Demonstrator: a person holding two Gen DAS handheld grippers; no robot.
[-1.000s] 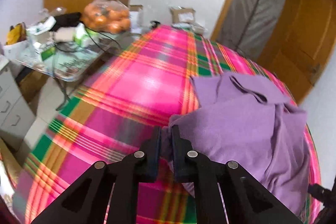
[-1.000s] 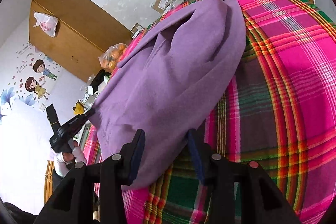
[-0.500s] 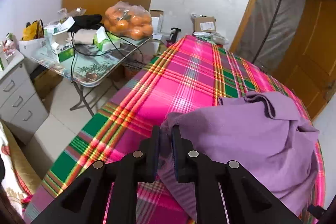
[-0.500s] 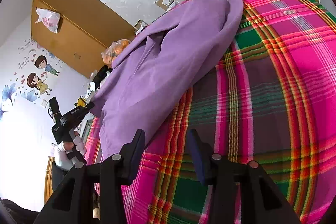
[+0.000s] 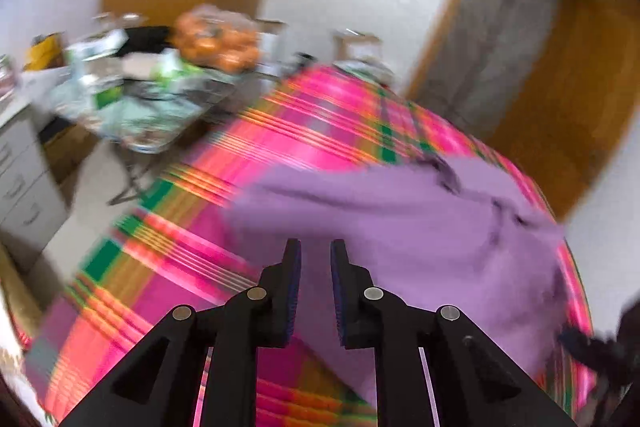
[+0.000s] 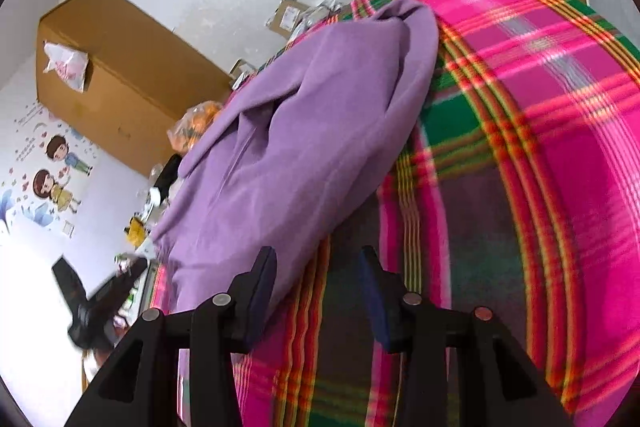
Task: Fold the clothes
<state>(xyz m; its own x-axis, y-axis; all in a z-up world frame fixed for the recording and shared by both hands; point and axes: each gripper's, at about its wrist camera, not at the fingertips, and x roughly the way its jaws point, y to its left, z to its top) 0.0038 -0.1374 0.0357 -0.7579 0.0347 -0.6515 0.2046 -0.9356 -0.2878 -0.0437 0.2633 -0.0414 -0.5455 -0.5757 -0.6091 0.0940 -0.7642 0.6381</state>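
Note:
A purple garment (image 5: 420, 227) lies spread on the pink plaid tablecloth (image 5: 304, 131); the left wrist view is motion-blurred. My left gripper (image 5: 316, 255) hovers over the garment's near-left part, its fingers a little apart and nothing pinched between them. From the right wrist view the garment (image 6: 304, 131) runs away toward the table's far end. My right gripper (image 6: 316, 259) is open at the garment's near edge, its left finger (image 6: 262, 279) in front of the cloth. The left gripper (image 6: 100, 299) shows blurred off the table's left side, apart from the cloth.
A side table with a bag of oranges (image 5: 216, 43) and clutter stands to the left, with white drawers (image 5: 24, 187) nearer. A wooden door (image 5: 580, 87) is at the right. Cardboard boxes (image 6: 286, 15) sit past the table's far end, and a wardrobe (image 6: 120, 75) stands behind.
The left gripper was shut on the garment's corner and dragging it leftward; now its fingers have parted and the cloth lies flat. The right gripper has closed in on the garment's edge.

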